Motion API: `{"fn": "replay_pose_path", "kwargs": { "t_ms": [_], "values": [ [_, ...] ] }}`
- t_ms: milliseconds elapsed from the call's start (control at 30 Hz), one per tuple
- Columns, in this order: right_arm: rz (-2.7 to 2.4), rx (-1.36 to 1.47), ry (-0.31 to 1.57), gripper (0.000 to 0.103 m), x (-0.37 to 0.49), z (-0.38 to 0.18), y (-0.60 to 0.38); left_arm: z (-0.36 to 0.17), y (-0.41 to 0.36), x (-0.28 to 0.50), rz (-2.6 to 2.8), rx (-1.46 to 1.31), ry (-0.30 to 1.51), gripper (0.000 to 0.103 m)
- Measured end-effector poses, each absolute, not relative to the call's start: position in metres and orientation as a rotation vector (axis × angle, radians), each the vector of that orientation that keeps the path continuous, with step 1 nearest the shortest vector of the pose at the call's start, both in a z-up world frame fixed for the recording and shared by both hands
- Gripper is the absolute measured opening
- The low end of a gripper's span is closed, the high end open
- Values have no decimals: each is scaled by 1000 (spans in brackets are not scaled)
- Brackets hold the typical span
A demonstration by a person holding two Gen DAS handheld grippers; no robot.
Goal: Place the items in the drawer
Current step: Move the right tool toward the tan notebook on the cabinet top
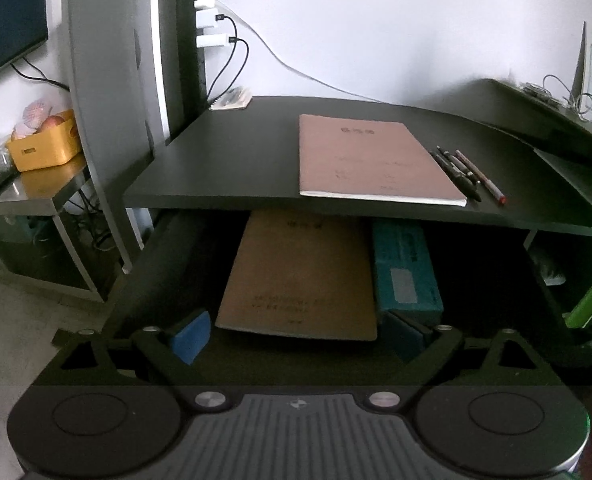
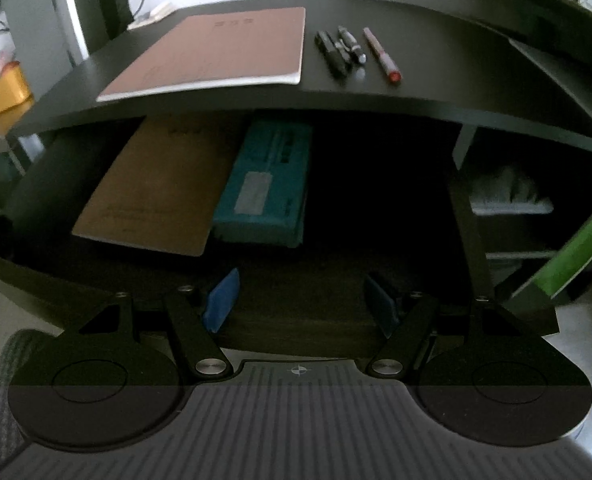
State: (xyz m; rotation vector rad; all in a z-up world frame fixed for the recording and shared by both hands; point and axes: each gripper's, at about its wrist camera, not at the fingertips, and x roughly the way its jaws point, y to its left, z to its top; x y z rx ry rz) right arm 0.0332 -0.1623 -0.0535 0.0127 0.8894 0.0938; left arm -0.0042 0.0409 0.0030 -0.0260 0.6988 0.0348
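Observation:
A brown notebook lies on the black desk top. Several pens lie to its right, one with a red tip. Below, the open drawer holds a second brown notebook and a teal box. My left gripper is open and empty over the drawer's front. My right gripper is open and empty over the drawer's front.
A yellow box sits on a metal side table at the left. A grey tower and chargers with cables stand behind the desk. A raised shelf sits at the right. Green items show at the lower right.

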Motion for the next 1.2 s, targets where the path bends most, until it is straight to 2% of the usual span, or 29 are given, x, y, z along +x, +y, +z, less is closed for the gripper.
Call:
{"fn": "replay_pose_path", "kwargs": {
  "t_ms": [300,367,633,1200],
  "values": [
    [89,-41,882,74,8,-50,-156,-13,38,5,11,-27,763,94],
    [87,-51,881,79,8,-50,-156,-14,38,8,11,-29,768,94],
    [108,-13,913,86,19,-48,-160,-16,43,12,24,-36,781,94],
    [161,33,809,87,37,-32,-151,-17,51,26,63,-66,784,94]
  ]
}}
